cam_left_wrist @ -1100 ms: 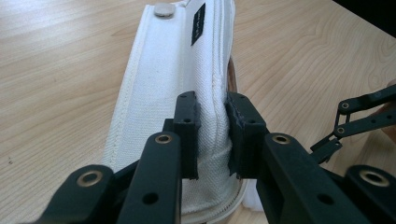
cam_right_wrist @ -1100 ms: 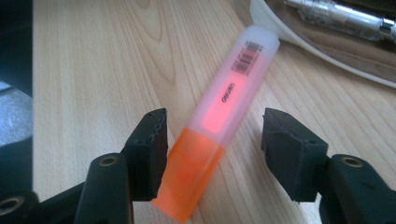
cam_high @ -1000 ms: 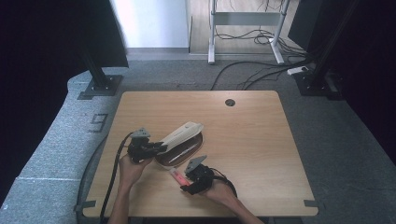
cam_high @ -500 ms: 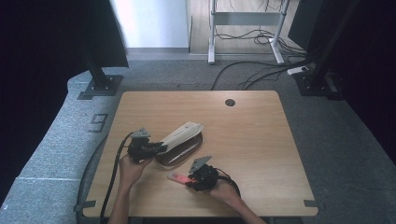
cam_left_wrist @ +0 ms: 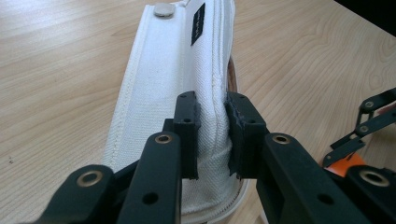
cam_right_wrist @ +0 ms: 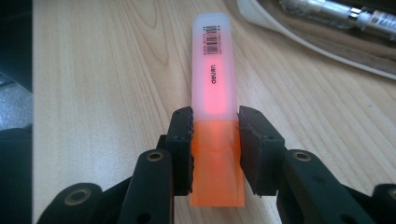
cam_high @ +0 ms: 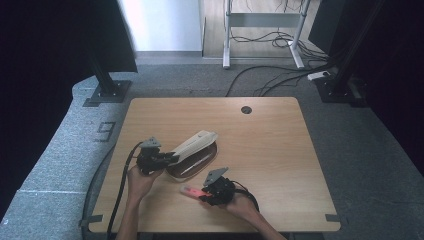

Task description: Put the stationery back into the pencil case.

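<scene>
Right gripper [cam_right_wrist: 215,140], as we see in its own view, has just been closing its black jaws on a flat orange highlighter with a frosted translucent cap [cam_right_wrist: 214,93]; both pads press its sides just above the light wooden table [cam_high: 280,150]. We find the left gripper [cam_left_wrist: 212,130] clamped on the raised flap of a white fabric pencil case [cam_left_wrist: 173,70], which lies open mid-table beside the highlighter and holds silver pens [cam_right_wrist: 336,11].
</scene>
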### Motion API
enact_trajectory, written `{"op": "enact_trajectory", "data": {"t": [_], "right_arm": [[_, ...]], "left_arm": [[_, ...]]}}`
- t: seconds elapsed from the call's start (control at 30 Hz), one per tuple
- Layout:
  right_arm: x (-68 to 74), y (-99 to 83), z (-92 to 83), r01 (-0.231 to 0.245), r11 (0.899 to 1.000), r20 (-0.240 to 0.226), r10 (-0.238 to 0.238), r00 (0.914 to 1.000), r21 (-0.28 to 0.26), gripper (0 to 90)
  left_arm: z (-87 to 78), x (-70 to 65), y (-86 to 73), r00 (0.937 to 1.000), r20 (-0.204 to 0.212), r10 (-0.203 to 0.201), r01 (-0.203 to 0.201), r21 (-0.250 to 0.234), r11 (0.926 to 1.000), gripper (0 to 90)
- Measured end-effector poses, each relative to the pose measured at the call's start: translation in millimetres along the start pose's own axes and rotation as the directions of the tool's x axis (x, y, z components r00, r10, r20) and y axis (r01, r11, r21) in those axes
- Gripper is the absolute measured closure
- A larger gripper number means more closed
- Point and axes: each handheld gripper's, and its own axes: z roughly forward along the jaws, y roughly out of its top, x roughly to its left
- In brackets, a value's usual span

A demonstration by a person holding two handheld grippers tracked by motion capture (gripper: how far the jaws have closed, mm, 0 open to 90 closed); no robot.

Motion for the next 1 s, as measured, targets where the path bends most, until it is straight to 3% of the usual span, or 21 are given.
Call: {"op": "enact_trajectory", "data": {"t": [0.3, 0.53, 1.0], "right_arm": [[-3.6, 5.0, -20.4, -0.01, 0.999, 0.015, 0.011, 0.9998, -0.041, 65.6], [-16.8, 7.0, -29.8, -0.016, 0.999, 0.059, 0.018, 0.9981, -0.046, 65.6], [-52.6, 24.5, -24.1, -0.024, 0.999, 0.132, 0.028, 0.9909, -0.027, 65.6]], "left_arm": [[-0.1, 0.1, 0.0, 1.0, 0.0, 0.0, 0.0, 0.0, 1.0, 75.2], [-0.4, -0.2, 0.2, 1.0, -0.002, 0.001, -0.001, -0.003, 1.0, 75.2], [-1.3, -0.3, 0.3, 1.0, 0.0, 0.006, -0.006, -0.007, 1.0, 75.2]]}}
